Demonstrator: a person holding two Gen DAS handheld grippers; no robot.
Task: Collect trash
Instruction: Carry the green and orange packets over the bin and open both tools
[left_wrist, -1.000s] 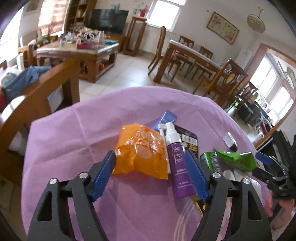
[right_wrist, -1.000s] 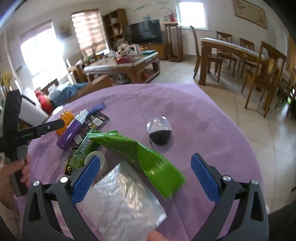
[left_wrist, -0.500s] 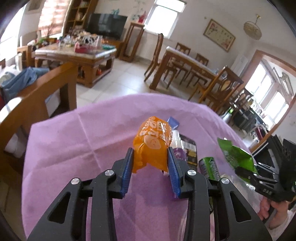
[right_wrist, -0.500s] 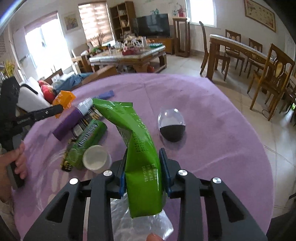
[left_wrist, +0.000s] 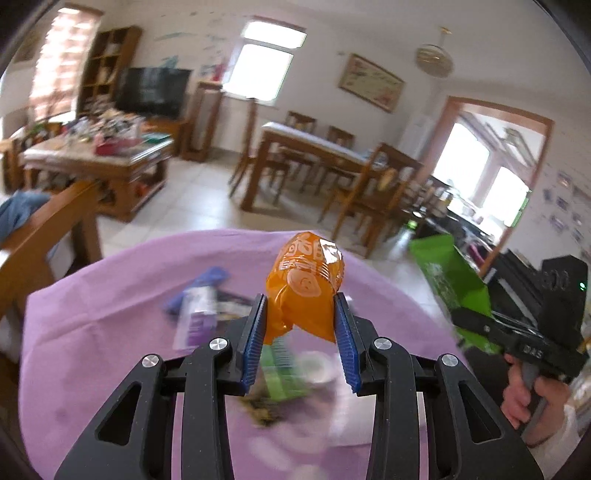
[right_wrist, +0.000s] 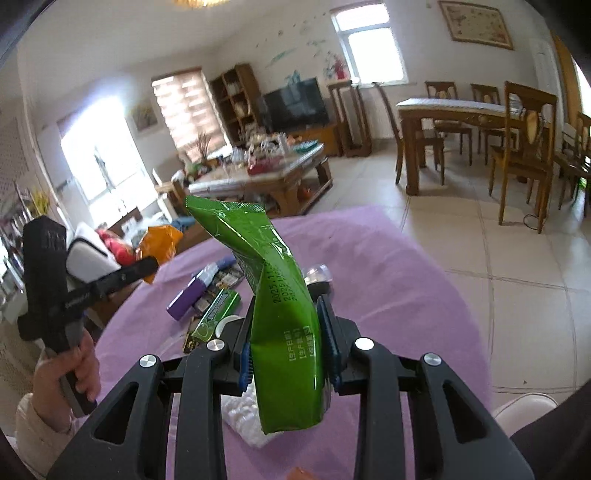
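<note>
My left gripper (left_wrist: 301, 310) is shut on an orange snack packet (left_wrist: 304, 284) and holds it up above the purple tablecloth (left_wrist: 92, 295). My right gripper (right_wrist: 286, 328) is shut on a green snack bag (right_wrist: 273, 291), held upright over the cloth (right_wrist: 388, 266). The green bag also shows in the left wrist view (left_wrist: 448, 280), and the orange packet in the right wrist view (right_wrist: 159, 245). On the cloth lie a purple spray bottle (right_wrist: 190, 293), a green wrapper (right_wrist: 218, 314), a dark flat packet (right_wrist: 225, 278), a white lid (right_wrist: 225, 325) and a clear-topped dark object (right_wrist: 317, 280).
A crumpled clear plastic sheet (right_wrist: 243, 413) lies under my right gripper. A wooden chair back (left_wrist: 48, 236) stands at the table's left. A cluttered coffee table (left_wrist: 96, 155) and a dining table with chairs (left_wrist: 325, 162) stand across the tiled floor.
Both grippers have closed on their packets and lifted them off the cloth. The views have tilted upward and the table items now sit lower and farther.
</note>
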